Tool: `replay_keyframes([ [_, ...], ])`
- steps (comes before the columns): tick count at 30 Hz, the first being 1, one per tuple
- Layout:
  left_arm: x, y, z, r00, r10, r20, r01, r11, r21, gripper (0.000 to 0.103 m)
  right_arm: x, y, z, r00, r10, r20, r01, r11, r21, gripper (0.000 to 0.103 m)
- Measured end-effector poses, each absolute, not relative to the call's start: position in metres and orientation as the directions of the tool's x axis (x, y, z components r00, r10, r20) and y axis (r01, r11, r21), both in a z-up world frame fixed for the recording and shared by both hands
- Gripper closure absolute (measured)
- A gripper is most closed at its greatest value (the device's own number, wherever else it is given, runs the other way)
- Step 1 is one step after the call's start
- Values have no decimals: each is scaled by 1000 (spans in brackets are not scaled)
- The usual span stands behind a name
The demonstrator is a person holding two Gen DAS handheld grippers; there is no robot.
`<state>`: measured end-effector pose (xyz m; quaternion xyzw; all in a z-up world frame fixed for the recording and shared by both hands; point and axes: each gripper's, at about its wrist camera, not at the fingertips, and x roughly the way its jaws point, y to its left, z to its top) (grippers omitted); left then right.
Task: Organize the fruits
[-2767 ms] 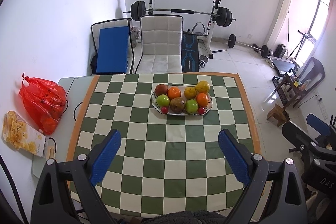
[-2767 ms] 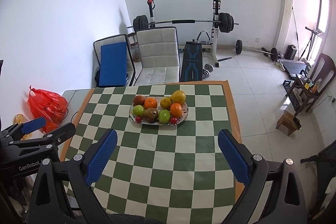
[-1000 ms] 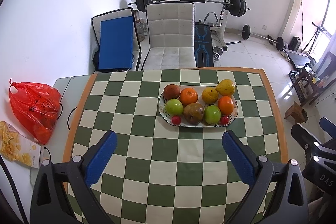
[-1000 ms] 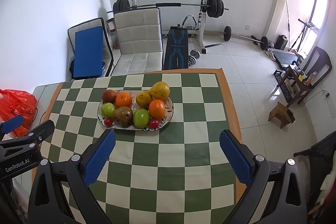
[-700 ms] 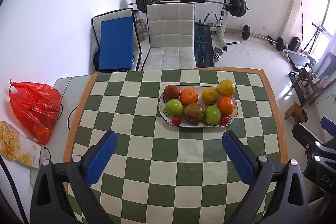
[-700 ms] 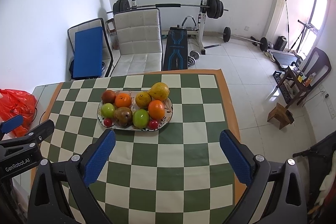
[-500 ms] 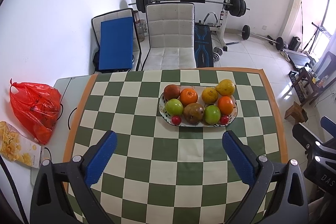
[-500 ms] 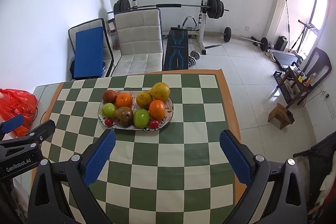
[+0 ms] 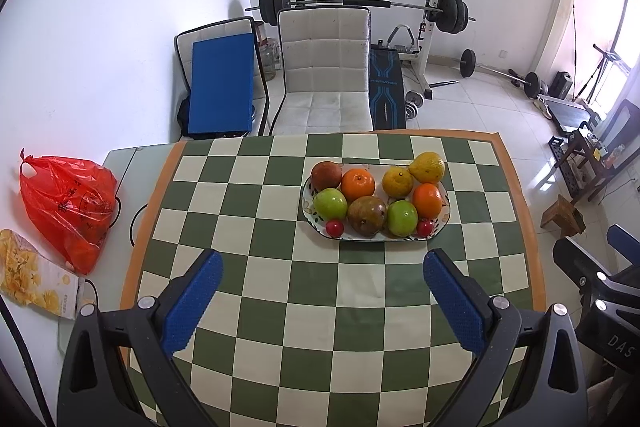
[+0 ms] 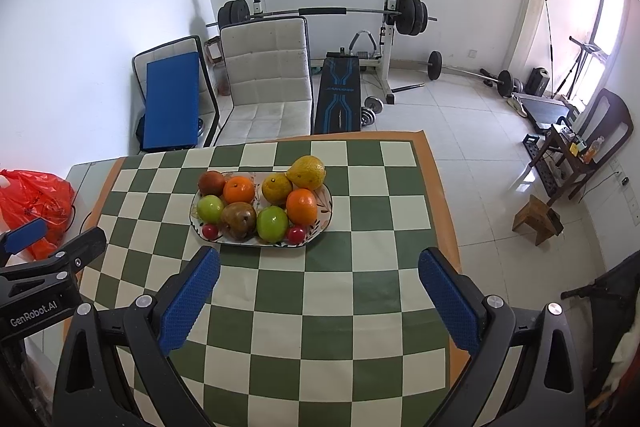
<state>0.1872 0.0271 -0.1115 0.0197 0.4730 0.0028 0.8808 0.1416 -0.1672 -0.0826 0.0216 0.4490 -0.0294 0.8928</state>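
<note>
An oval patterned plate (image 9: 443,219) (image 10: 325,219) sits on the green-and-cream checked tablecloth, heaped with fruit: two oranges (image 9: 358,184) (image 10: 302,206), two green apples (image 9: 330,203) (image 10: 272,224), a brown pear (image 9: 367,215) (image 10: 239,220), yellow citrus (image 9: 429,167) (image 10: 307,172), a dark red fruit (image 9: 326,175) and two small red ones (image 9: 334,227). My left gripper (image 9: 320,287) hangs open above the near part of the table, nothing between its blue pads. My right gripper (image 10: 318,285) is open too, just short of the plate.
A red plastic bag (image 9: 70,207) and a snack packet (image 9: 34,277) lie on the grey side table at the left. A white chair (image 9: 324,67) stands behind the table. A weight bench and barbell (image 9: 366,3) fill the back of the room. The table's right edge (image 10: 444,203) drops to tiled floor.
Since 2.8 s ago both grippers have moved forward toward the plate, which looks larger. Over the last second almost nothing has shifted.
</note>
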Motion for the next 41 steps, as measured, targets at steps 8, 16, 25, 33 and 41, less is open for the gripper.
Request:
replay_keyframes([
  [8,187,27,-111,553,25,-833,11,999,37,0,138,-168,-78,599,-32,-800,72,997,13,2],
  [16,187,27,-111,553,26,-833,10,999,38,0,138,-170,-75,594,-28,-804,72,997,18,2],
  [25,185,27,-110,556,25,-831,10,999,37,0,136,-172,-77,592,-24,-806,70,997,22,1],
  [33,185,27,-111,555,26,-832,7,999,36,0,136,-173,-79,589,-22,-807,69,997,23,2],
  [41,178,25,-107,574,20,-819,12,999,33,0,137,-172,-80,591,-24,-807,68,997,21,2],
])
